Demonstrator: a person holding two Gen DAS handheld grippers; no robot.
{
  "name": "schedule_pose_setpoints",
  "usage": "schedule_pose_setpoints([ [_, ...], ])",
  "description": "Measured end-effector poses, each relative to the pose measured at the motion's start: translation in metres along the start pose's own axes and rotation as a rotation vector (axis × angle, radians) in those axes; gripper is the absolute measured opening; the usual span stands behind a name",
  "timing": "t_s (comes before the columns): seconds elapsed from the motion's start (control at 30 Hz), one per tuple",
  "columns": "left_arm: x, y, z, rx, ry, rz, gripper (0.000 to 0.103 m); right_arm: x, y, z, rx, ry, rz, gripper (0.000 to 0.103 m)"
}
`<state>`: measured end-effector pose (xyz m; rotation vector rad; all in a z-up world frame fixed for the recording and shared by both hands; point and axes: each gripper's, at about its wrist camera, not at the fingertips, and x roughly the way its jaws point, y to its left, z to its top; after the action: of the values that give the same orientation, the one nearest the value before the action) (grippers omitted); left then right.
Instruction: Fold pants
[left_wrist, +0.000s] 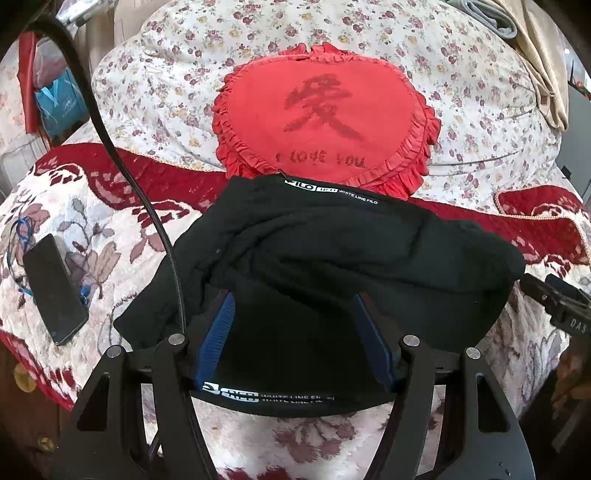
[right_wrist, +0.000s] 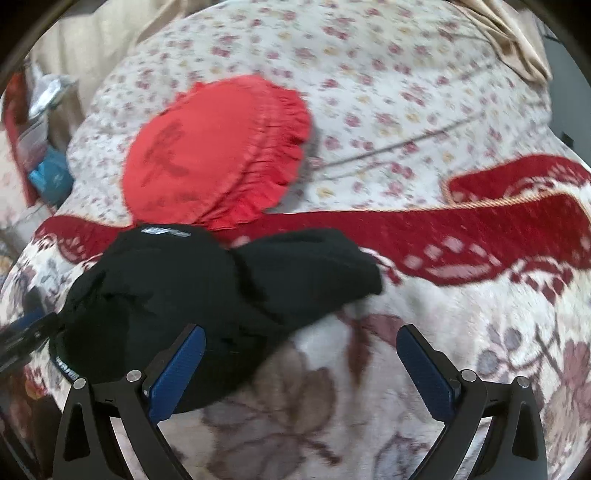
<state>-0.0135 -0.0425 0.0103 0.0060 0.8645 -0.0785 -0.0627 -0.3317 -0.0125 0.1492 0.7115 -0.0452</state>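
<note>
The black pants (left_wrist: 332, 251) lie bunched in a folded heap on the floral blanket, with a white-lettered waistband at the near edge. My left gripper (left_wrist: 293, 295) is open, its blue-padded fingers (left_wrist: 218, 332) pushed under a fold of the pants, tips hidden by cloth. In the right wrist view the pants (right_wrist: 207, 291) lie at the left. My right gripper (right_wrist: 301, 332) is open and empty, just right of the heap, its left finger (right_wrist: 181, 365) over the pants' edge. The right gripper also shows in the left wrist view (left_wrist: 561, 302).
A red heart-shaped cushion (left_wrist: 325, 114) lies just behind the pants on a flowered quilt (left_wrist: 461, 74). A black phone (left_wrist: 53, 288) with a blue cord lies at the left. A black cable (left_wrist: 147, 206) hangs across the left side. The blanket (right_wrist: 480, 332) stretches to the right.
</note>
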Motion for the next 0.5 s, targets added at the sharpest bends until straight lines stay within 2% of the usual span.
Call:
schedule_pose_setpoints([
  [0.23,-0.002,-0.003,-0.003,0.001,0.004,-0.001,0.066,-0.003,0.035,0.002,-0.068,-0.017,0.052,0.103],
  [0.5,-0.015,-0.007,-0.008,-0.019,0.0,0.01,0.066,-0.01,0.055,0.001,-0.114,-0.03,0.102,0.103],
])
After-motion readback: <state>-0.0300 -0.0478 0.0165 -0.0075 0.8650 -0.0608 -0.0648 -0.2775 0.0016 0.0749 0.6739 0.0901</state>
